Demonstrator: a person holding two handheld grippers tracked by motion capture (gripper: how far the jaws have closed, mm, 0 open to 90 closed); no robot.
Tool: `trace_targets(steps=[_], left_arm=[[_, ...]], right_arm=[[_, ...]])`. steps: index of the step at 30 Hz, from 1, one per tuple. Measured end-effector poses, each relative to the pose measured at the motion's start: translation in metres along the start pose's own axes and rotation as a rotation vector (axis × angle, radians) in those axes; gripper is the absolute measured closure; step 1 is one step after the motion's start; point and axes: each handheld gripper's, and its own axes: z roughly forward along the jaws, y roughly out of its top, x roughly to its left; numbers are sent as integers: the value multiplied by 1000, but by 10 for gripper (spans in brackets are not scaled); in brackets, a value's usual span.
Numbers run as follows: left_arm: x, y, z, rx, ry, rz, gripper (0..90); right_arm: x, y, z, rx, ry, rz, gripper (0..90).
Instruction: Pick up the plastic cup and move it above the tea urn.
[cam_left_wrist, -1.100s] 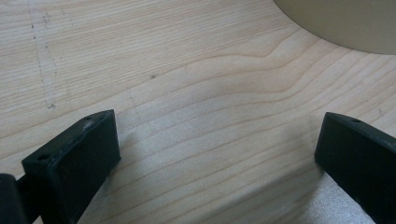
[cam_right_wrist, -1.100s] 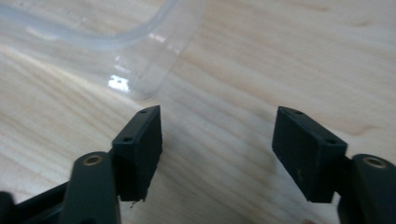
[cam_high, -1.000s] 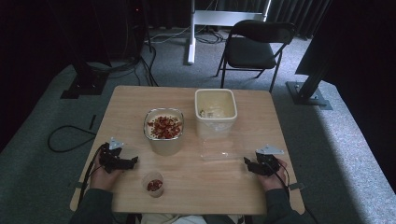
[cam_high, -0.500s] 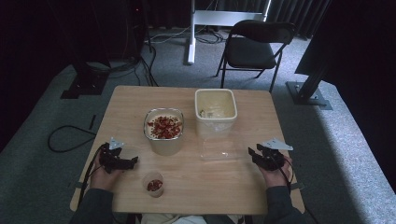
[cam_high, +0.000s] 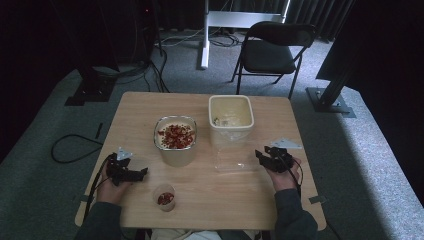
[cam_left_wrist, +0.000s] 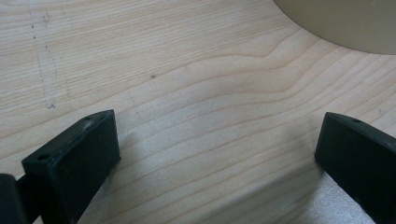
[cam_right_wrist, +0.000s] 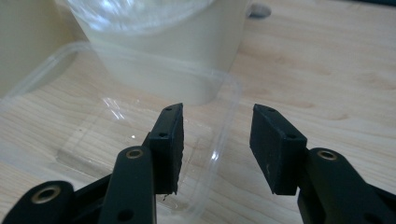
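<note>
A clear plastic lid lies flat on the wooden table, just in front of a cream square tub. My right gripper is at the lid's right edge; in the right gripper view its jaws stand open, straddling the lid's rim, with the tub beyond. A container of red and white food stands left of the tub. My left gripper rests at the table's left, open wide over bare wood. A small cup of red bits sits near the front edge.
A folding chair stands on the carpet behind the table, and cables lie on the floor at the left. A container's curved base shows at the top right of the left gripper view.
My right gripper has moved forward and a little left, up to the clear lid's right edge. The left gripper has stayed where it was.
</note>
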Motion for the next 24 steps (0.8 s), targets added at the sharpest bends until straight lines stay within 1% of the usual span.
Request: trace_targets(steps=[5,7,9,10,11,12,14,15,16,17,19,21,24], left_arm=[[0,0,0,1,0,1,4],[0,0,0,1,0,1,4],[0,0,0,0,0,1,3],[0,0,0,0,0,1,3],[0,0,0,1,0,1,3],[0,0,0,1,0,1,3],[0,0,0,0,0,1,4],[0,0,0,0,0,1,4],[0,0,0,0,0,1,4],[0,0,0,0,0,1,4],[0,0,0,0,0,1,4],[0,0,0,0,0,1,3],[0,0,0,0,0,0,4]], right_arm=[[-3,-2,19,56,6,20,580],[-6,-3,24,79,6,29,597],[-8,-4,29,103,19,47,630],[-8,-4,29,103,19,47,630],[-10,-5,32,127,35,60,724],[-10,-6,31,122,39,63,765],[-10,-6,29,109,39,70,801],[-10,-6,26,92,33,74,846],[-10,-6,24,76,42,83,854],[-11,-6,21,63,65,92,858],[-11,-5,16,45,55,97,862],[-12,-3,11,25,66,107,865],[-12,0,3,-1,75,107,868]])
